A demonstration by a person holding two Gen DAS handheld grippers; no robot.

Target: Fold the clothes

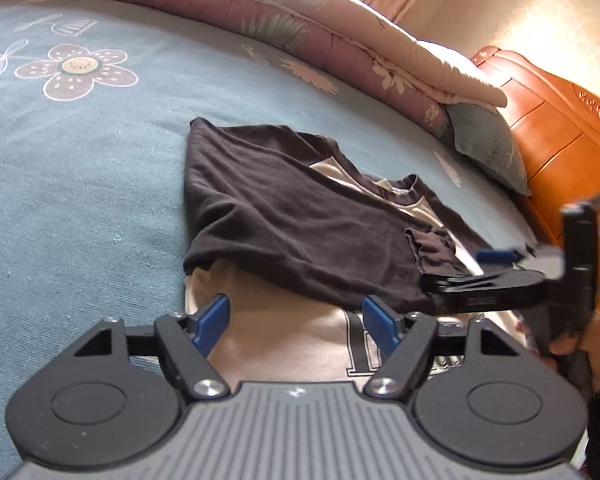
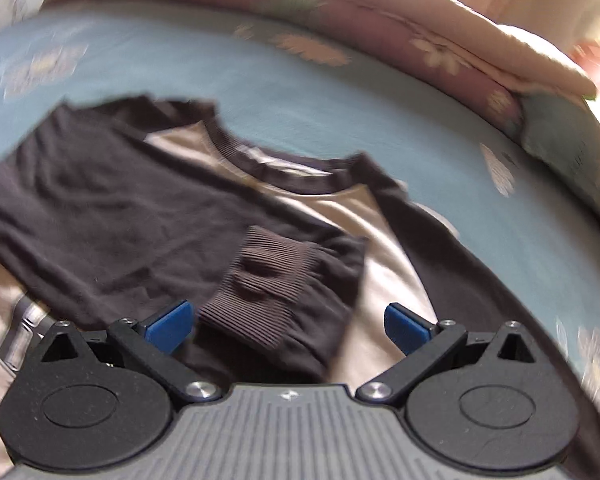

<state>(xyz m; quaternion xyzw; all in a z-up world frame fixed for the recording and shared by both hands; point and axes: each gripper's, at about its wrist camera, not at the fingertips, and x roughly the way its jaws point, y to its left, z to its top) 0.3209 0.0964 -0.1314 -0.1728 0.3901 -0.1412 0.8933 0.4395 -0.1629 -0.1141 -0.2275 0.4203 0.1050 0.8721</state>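
Note:
A beige sweatshirt [image 1: 284,340] with dark brown sleeves lies on a blue-green bedspread [image 1: 80,168]. One brown sleeve [image 1: 268,216] is folded across its chest, and its ribbed cuff [image 2: 260,292] lies in front of the right gripper. My left gripper [image 1: 296,324] hovers open over the beige front near printed lettering, holding nothing. My right gripper [image 2: 288,326] is open too, with the cuff lying between and just beyond its blue pads [image 2: 170,324]. In the left wrist view the right gripper [image 1: 495,276] shows from the side at the shirt's right edge, held by a hand [image 1: 579,352]. The right wrist view is motion-blurred.
A folded pink floral quilt [image 1: 300,28] runs along the far side of the bed. A grey-green pillow [image 1: 487,148] rests against an orange wooden headboard [image 1: 559,128] at the right. Open bedspread [image 2: 300,92] lies left of and beyond the shirt.

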